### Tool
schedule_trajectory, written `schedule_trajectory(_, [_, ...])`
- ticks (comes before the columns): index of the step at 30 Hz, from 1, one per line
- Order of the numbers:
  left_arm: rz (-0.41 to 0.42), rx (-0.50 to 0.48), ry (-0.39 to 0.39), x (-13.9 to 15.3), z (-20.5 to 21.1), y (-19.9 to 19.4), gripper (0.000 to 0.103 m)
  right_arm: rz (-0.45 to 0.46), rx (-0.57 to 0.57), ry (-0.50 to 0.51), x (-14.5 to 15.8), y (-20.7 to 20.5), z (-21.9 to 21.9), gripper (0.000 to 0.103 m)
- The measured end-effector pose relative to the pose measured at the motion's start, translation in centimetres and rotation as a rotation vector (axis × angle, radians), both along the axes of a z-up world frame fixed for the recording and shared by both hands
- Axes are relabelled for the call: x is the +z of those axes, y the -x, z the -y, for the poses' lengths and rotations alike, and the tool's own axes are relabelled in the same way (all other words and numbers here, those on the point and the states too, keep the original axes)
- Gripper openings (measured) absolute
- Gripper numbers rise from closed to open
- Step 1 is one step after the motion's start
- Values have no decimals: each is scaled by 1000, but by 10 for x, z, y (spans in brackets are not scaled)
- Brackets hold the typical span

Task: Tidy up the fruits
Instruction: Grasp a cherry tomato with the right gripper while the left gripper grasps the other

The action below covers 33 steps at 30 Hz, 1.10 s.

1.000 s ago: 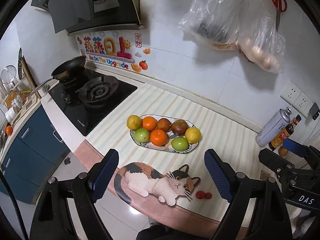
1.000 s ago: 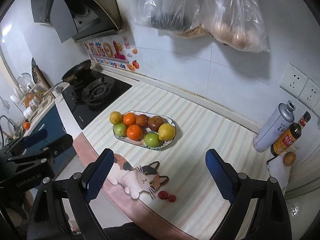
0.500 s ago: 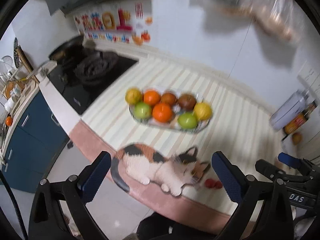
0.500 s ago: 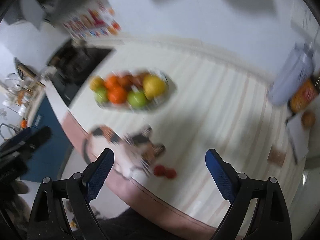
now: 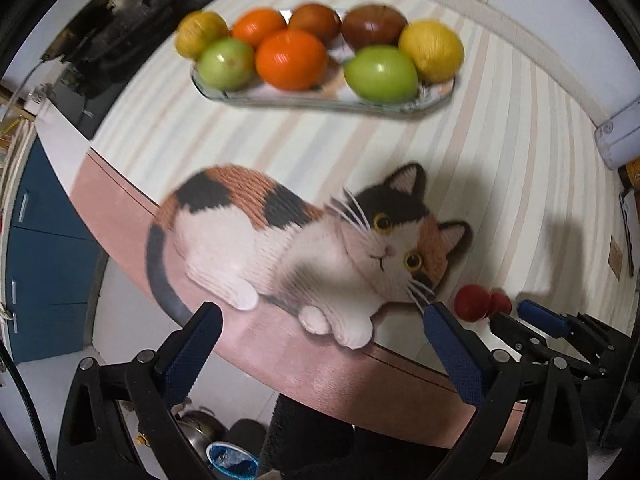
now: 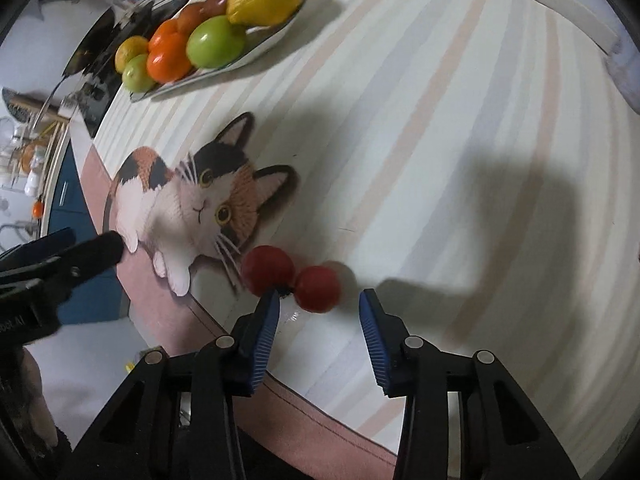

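Observation:
An oval glass plate [image 5: 436, 98] at the back of the striped counter holds several fruits: oranges [image 5: 290, 59], green apples [image 5: 380, 74], lemons [image 5: 432, 50] and brown ones; the plate also shows in the right wrist view [image 6: 260, 50]. Two small red fruits [image 6: 292, 276] lie touching each other near the counter's front edge, also in the left wrist view [image 5: 476, 303]. My right gripper [image 6: 318, 312] is open, low over the counter, its jaws just in front of the right red fruit. My left gripper [image 5: 320, 334] is open and empty over the front edge.
A flat calico cat mat [image 5: 304, 248] lies on the counter between the plate and the front edge, left of the red fruits. A black stove [image 5: 100, 40] is at the far left. A grey can [image 5: 620, 136] stands at the right. The floor drops off beyond the pink edge.
Both grippers have dropped down and forward toward the counter. The right gripper has narrowed its jaws and now sits just in front of the two red fruits.

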State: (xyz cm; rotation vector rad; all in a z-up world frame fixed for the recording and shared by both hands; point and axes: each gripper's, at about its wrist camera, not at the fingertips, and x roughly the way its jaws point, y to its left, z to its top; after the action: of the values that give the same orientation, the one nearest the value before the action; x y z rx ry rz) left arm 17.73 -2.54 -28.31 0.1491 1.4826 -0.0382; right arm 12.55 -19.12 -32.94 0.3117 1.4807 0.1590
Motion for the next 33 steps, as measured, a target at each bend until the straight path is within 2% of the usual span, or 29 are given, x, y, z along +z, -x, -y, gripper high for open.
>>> schedule_trajectory(4, [-29, 5, 26, -7, 5, 1, 103, 24, 21, 6, 2, -2, -3, 25])
schedule_trajectory(13, [-69, -53, 97, -20, 39, 3, 103, 21, -70, -22, 12, 13, 31, 25])
schedule_trajectory(18, [-95, -130, 128, -34, 72, 5, 103, 17, -139, -24, 16, 27, 55, 25])
schedule_trajectory(20, [-96, -165, 143, -37, 84, 7, 98, 14, -161, -20, 19, 32, 66, 25])
schedule_trajectory(22, [-113, -191, 159, -43, 95, 9, 75, 14, -176, -14, 20, 35, 72, 25])
schedule_trajectory(23, [-124, -197, 165, -46, 100, 10, 69, 14, -179, -11, 20, 35, 73, 25])
schedule_trajectory(25, [-141, -206, 175, -51, 107, 11, 50, 15, -185, -7, 21, 36, 75, 25])
schedule_trajectory(26, [-145, -212, 179, -54, 112, 12, 46, 17, -187, -6, 21, 36, 76, 25])
schedule_trajectory(27, [-149, -220, 182, -56, 116, 13, 37, 19, -189, -4, 23, 36, 76, 25])
schedule_trajectory(30, [-136, -239, 196, -55, 125, 16, 30, 25, -185, -1, 27, 35, 77, 25])
schedule_trajectory(33, [-122, -229, 204, -51, 127, 14, 30, 46, -169, 3, 38, 30, 73, 25])
